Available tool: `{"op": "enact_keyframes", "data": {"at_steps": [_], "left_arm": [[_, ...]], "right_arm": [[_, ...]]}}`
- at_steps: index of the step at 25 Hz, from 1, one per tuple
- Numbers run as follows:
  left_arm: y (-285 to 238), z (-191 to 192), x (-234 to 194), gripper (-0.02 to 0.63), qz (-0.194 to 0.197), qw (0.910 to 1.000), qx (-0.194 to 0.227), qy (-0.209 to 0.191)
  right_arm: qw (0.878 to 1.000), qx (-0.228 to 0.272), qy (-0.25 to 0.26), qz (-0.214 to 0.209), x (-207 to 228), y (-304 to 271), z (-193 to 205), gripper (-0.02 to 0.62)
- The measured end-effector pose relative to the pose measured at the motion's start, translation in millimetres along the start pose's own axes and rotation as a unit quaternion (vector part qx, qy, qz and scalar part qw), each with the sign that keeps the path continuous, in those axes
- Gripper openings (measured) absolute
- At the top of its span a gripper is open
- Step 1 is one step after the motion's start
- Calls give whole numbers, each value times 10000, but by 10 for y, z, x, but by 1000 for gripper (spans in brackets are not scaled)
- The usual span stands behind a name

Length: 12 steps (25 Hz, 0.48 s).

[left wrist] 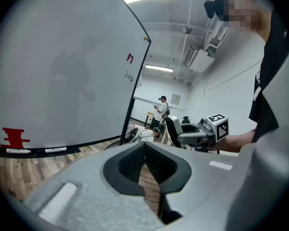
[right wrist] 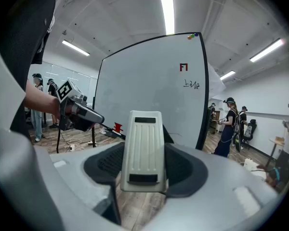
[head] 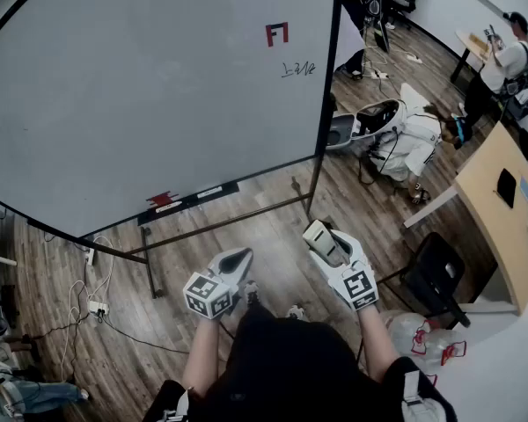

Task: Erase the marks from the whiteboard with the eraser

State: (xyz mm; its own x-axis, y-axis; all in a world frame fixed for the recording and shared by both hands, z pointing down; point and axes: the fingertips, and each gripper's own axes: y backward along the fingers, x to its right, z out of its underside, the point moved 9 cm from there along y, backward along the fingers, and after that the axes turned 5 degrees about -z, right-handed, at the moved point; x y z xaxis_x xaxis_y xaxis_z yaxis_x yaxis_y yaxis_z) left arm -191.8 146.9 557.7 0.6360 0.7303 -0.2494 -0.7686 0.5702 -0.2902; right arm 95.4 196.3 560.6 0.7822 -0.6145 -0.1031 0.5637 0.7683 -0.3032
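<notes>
The whiteboard (head: 150, 86) stands ahead and to the left on a floor stand. Near its upper right corner it carries a red mark (head: 276, 34) with a black scribble (head: 297, 69) just below; both also show in the right gripper view as the red mark (right wrist: 183, 67) and the scribble (right wrist: 191, 84). My right gripper (head: 324, 243) is shut on a cream eraser (right wrist: 143, 148), held well short of the board. My left gripper (head: 236, 262) is shut with nothing in it, beside the right one. A red item (head: 163, 200) and markers lie on the board's tray.
The board's stand legs (head: 150, 280) reach toward me over the wood floor. Cables and a power strip (head: 92, 304) lie at left. A black chair (head: 436, 271), a desk (head: 502, 200) and a plastic bag (head: 422, 337) are at right. People stand behind the board's right edge.
</notes>
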Motion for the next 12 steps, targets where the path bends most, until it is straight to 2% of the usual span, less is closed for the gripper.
{"op": "enact_keyframes", "data": {"at_steps": [12], "left_arm": [[-21, 7, -32, 11, -42, 10000, 18, 31]], "right_arm": [[10000, 9, 24, -80, 27, -57, 28, 258]]}}
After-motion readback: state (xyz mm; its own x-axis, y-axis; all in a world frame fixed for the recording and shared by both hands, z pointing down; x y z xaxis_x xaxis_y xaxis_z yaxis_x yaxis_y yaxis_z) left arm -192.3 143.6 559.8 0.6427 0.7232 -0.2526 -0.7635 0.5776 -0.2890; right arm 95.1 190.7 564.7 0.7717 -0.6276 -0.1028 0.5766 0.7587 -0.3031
